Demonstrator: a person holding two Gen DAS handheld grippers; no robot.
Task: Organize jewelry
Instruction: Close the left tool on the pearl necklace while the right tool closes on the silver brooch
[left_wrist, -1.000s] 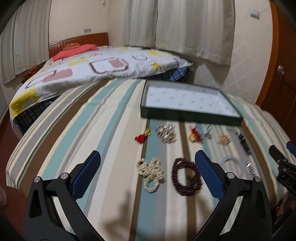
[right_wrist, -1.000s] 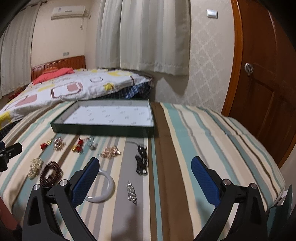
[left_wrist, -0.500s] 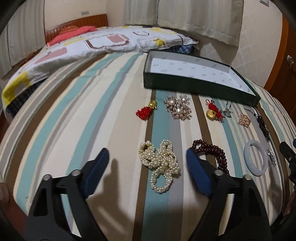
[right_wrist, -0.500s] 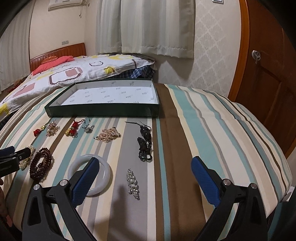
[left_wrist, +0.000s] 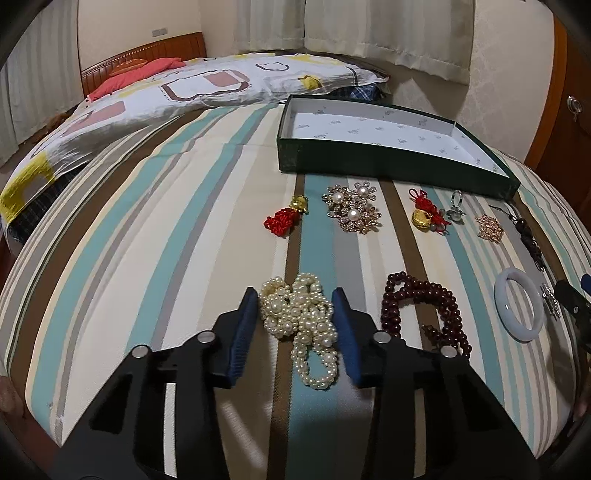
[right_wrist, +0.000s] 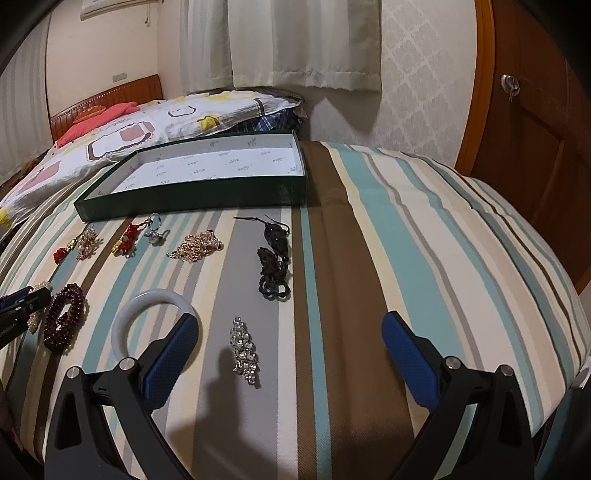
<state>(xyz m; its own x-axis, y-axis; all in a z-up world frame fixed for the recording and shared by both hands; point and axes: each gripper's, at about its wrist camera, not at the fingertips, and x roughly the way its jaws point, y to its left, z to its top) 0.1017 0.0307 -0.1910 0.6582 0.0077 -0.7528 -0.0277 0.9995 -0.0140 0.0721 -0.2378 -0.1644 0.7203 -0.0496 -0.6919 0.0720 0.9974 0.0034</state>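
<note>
While peering down along the left gripper (left_wrist: 295, 295), can see it sitting low over the striped cover (left_wrist: 147, 258), with the pearl necklace (left_wrist: 299, 317) heaped right between the blue pads. Just been closing in, so down to a narrow gap now, hugging the heap on both sides. Honestly can't tell whether it's actually pinching the pearls or only brushing them. Whole heap lying flat on the cover. Just to the right of that, a dark red bead bracelet (left_wrist: 417, 295), near the pearls but apart from them. Further back, a row of small stuff: a red knot charm (left_wrist: 282, 221), a gold brooch cluster (left_wrist: 351, 208) with pearls in it, plus a few more bits, all lined up in front of the green box (left_wrist: 369, 162), open on top and showing its white printed lining. As for the right gripper (right_wrist: 290, 319), spread wide, gripping nothing, hovering above the same cover. Got a rhinestone piece (right_wrist: 243, 349) lying ahead between the fingers, touching neither one. Also a white bangle (right_wrist: 147, 299) right at the left finger, partly hidden behind it. Black cord piece (right_wrist: 273, 258) further ahead, toward the box.
</note>
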